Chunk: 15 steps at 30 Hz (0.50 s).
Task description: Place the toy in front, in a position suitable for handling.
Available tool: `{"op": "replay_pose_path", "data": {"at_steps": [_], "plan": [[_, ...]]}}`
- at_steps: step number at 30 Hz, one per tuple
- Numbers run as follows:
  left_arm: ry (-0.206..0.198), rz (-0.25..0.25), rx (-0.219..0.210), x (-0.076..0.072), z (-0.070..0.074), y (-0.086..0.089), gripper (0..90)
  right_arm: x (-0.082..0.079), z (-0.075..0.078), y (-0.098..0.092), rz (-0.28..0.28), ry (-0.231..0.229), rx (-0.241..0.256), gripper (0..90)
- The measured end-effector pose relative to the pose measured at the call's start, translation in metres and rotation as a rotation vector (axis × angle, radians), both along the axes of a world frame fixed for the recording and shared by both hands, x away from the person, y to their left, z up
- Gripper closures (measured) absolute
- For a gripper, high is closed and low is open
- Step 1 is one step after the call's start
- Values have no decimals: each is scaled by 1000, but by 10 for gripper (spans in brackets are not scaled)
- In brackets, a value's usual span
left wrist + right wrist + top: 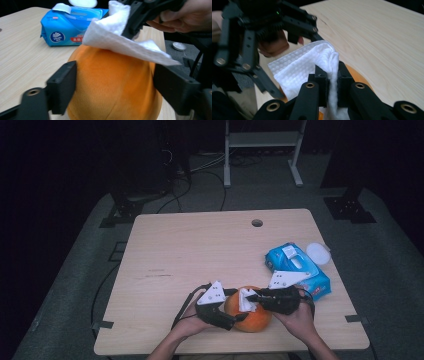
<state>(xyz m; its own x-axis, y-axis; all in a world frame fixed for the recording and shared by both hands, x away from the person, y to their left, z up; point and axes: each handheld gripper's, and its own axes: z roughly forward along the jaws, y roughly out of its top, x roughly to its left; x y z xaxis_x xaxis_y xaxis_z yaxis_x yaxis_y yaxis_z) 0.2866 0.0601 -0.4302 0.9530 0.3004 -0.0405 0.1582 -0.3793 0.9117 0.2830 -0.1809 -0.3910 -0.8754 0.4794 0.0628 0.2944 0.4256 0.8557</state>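
Note:
A round orange plush ball [257, 321] rests on the wooden table [200, 250] near its front edge. My left gripper [238, 314] comes from the left and is shut on the ball [112, 82], one jaw against each side. A white wet wipe [245, 300] lies on top of the ball. My right gripper [333, 80] is shut on the wipe [299, 67], pinching a bunched fold, and reaches in from the right [251, 297]. In the left gripper view the wipe [120, 40] drapes over the ball's crown. A sliver of orange [359, 74] shows beneath the right jaws.
A blue pack of wet wipes [300, 270] with its flap lifted lies right of the ball, also in the left gripper view [65, 27]. A white round lid [318, 253] sits beyond it. A cable hole [257, 223] is near the far edge.

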Motion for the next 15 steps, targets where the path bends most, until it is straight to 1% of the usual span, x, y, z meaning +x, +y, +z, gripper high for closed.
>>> {"op": "replay_pose_path", "data": {"at_steps": [1, 2, 3, 4, 5, 6, 7, 9, 10, 11, 14, 15], "plan": [[13, 11, 8, 2, -2, 1, 114, 1, -2, -2, -7, 7, -5, 820], [29, 26, 17, 5, -5, 2, 74, 2, -5, -5, -13, 17, 0, 820], [53, 38, 16, 8, -9, 3, 48, 3, -6, -8, -17, 30, 9, 820], [88, 43, 9, 10, -12, 4, 39, 4, -7, -11, -24, 41, 18, 820], [114, 42, -2, 12, -15, 4, 40, 6, -7, -14, -28, 48, 26, 820], [124, 26, -11, 13, -17, 4, 51, 7, -7, -15, -26, 52, 32, 820], [120, 9, -15, 12, -17, 4, 105, 7, -7, -16, -24, 55, 32, 820], [99, 14, -24, 10, -14, 5, 228, 7, -6, -15, -28, 48, 24, 820], [99, 14, -24, 10, -14, 5, 272, 7, -6, -15, -28, 48, 24, 820], [92, 19, -32, 9, -12, 6, 312, 6, -4, -16, -36, 42, 38, 819], [7, 39, -37, 5, 4, 7, 341, 2, 4, -15, -40, -1, 66, 819], [-22, 48, -32, 4, 9, 7, 345, -1, 7, -13, -28, -13, 81, 818]]}}
